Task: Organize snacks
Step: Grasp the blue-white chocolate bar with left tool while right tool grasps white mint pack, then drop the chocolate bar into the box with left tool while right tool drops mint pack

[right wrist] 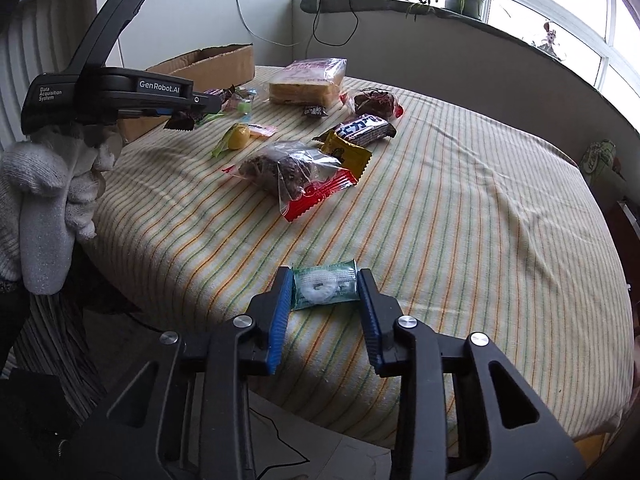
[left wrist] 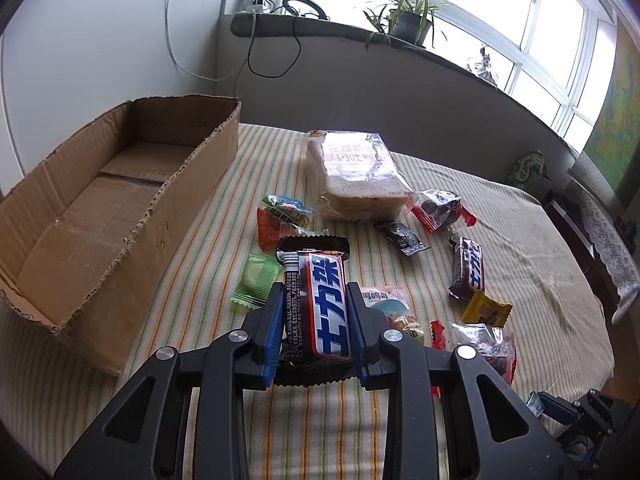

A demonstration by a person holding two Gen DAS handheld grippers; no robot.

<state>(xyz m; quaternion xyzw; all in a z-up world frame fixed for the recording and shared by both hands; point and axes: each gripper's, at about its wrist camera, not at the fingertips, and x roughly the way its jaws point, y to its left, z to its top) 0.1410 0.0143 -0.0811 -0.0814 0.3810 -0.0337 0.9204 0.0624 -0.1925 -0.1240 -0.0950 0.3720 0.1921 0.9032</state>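
My left gripper (left wrist: 316, 292) is shut on a brown, red and white chocolate bar (left wrist: 326, 304), lifted above the striped tablecloth (left wrist: 520, 240). An open cardboard box (left wrist: 120, 200) lies to its left, and its floor shows bare. In the right wrist view the left gripper (right wrist: 188, 114) hovers in front of the box (right wrist: 216, 64), in a white-gloved hand (right wrist: 44, 200). Near the table's front edge, my right gripper (right wrist: 325, 274) is shut on a green mint packet (right wrist: 325, 288), its fingers pressing both ends.
Loose snacks lie mid-table: a bagged bread loaf (left wrist: 352, 172), a second chocolate bar (left wrist: 468, 268), a yellow packet (left wrist: 486, 310), two brown cakes in clear wrappers (left wrist: 438, 208) (right wrist: 288, 168), a green packet (left wrist: 256, 280). A windowsill with a potted plant (left wrist: 410, 24) runs behind.
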